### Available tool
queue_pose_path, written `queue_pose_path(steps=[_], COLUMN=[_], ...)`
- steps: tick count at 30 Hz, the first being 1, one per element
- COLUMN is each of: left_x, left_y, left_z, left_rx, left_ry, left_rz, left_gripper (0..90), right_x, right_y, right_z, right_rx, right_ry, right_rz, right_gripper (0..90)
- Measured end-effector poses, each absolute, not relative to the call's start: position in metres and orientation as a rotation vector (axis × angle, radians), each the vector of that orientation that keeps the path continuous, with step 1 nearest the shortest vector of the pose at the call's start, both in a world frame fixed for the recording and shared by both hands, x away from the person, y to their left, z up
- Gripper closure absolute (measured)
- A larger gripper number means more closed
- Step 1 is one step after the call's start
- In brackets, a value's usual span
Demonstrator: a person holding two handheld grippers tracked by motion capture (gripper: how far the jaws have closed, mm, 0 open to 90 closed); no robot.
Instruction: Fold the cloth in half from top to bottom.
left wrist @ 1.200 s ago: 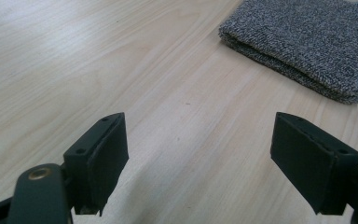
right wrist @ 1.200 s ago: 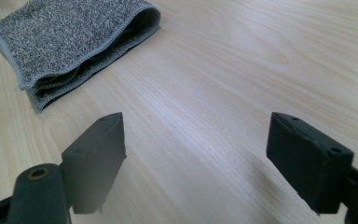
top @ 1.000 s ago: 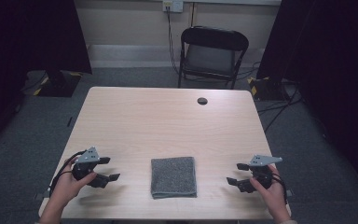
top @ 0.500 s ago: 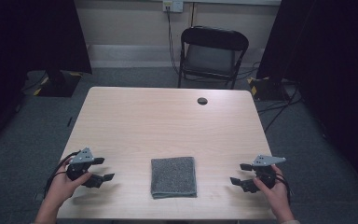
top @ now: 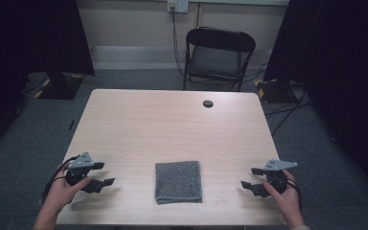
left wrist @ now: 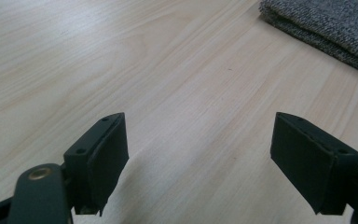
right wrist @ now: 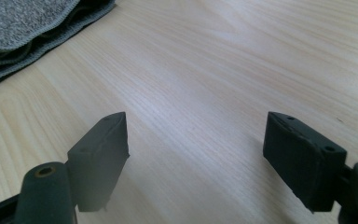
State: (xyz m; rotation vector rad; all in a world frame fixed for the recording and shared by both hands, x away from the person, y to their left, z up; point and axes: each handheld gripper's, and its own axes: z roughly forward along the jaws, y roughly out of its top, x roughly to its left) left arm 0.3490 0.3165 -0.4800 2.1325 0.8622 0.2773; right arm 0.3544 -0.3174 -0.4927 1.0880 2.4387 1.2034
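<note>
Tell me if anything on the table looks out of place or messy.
Nothing stands out. The grey cloth lies neatly folded and flat near the table's front edge, between the open left gripper and right gripper. A small dark disc sits near the far edge.

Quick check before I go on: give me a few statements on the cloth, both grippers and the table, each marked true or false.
1. The cloth lies folded between the two grippers. True.
2. The left gripper is shut on the cloth. False: its jaws stand open over bare table.
3. The right gripper is open. True.
4. A small dark disc lies on the cloth. False: it lies near the table's far edge.
</note>
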Motion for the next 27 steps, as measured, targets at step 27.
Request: queue_pose_path(steps=[27], left_x=[0.348], left_y=[0.331], left_z=[-0.489], left_rx=[2.116], left_ry=[0.913], left_rz=[0.275], left_gripper=[18.8], right_x=[0.355], right_y=[-0.325], right_z=[-0.497], right_rx=[1.103], right_ry=[2.416], right_rz=[1.154], right_gripper=[19.5])
